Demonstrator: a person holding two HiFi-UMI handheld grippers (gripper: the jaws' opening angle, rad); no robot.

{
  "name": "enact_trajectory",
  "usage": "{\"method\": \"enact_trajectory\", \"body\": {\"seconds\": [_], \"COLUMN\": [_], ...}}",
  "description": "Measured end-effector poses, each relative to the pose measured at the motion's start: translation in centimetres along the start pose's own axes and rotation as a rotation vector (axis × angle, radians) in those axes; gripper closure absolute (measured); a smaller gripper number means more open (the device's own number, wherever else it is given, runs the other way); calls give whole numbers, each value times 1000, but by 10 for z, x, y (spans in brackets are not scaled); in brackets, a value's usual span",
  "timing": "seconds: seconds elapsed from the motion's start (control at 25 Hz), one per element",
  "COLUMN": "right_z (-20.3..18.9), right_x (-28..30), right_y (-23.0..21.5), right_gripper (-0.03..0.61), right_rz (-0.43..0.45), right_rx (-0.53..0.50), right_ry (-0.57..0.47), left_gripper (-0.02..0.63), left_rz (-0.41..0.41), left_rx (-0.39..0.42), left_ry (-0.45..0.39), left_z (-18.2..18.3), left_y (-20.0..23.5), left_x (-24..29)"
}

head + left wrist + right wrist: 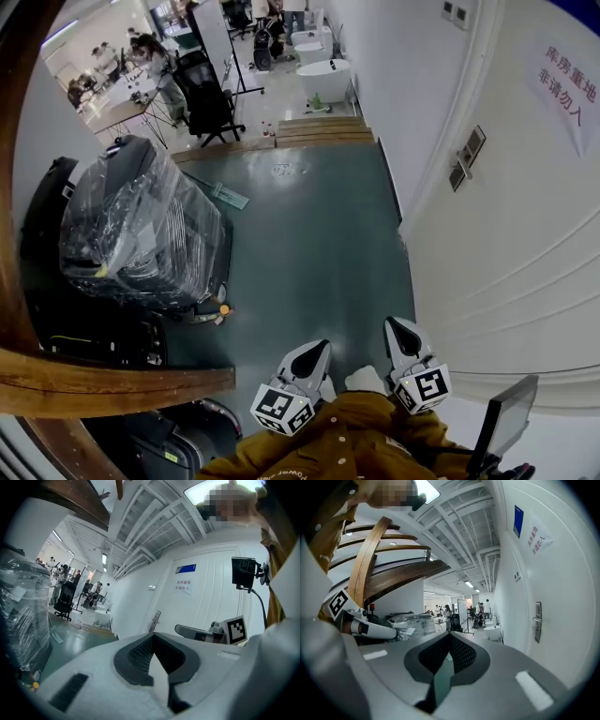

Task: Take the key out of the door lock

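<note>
The white door fills the right side of the head view, with its lock plate and handle far up the door. The lock plate also shows small in the left gripper view and in the right gripper view. No key can be made out at this size. My left gripper and right gripper are held low, close to the person's body and well short of the lock. The left gripper is shut and empty, and so is the right gripper.
A plastic-wrapped dark bundle stands at the left on the green floor. A curved wooden rail crosses the lower left. A paper sign hangs on the door. People, a desk and white tubs are far off.
</note>
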State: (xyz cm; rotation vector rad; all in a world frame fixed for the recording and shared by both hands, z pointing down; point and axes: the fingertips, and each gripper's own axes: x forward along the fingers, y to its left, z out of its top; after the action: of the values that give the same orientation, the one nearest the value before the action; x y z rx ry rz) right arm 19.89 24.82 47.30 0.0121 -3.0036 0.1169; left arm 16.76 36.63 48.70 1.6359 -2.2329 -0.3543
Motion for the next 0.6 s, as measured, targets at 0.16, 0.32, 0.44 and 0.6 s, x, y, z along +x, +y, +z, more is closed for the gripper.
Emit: {"method": "enact_trajectory", "body": {"seconds": [0.16, 0.32, 0.44, 0.6], "right_z": [7, 12, 18, 35], "right_x": [28, 62, 92, 132], "right_y": [-7, -34, -72, -138], "right_gripper": [572, 572, 572, 572], "right_rz": [6, 0, -14, -25], "right_rx": [-4, -6, -3, -1], "right_ry": [-1, -7, -20, -39], "left_gripper": [615, 615, 615, 615], "left_rz": [-14, -7, -17, -43], "left_rx": [5, 4, 16, 39], "left_ry": [-9, -13, -11, -6], "left_z": [15, 28, 40, 66], "left_y": [14, 38, 55, 69], "left_x": [17, 51, 94, 166]}}
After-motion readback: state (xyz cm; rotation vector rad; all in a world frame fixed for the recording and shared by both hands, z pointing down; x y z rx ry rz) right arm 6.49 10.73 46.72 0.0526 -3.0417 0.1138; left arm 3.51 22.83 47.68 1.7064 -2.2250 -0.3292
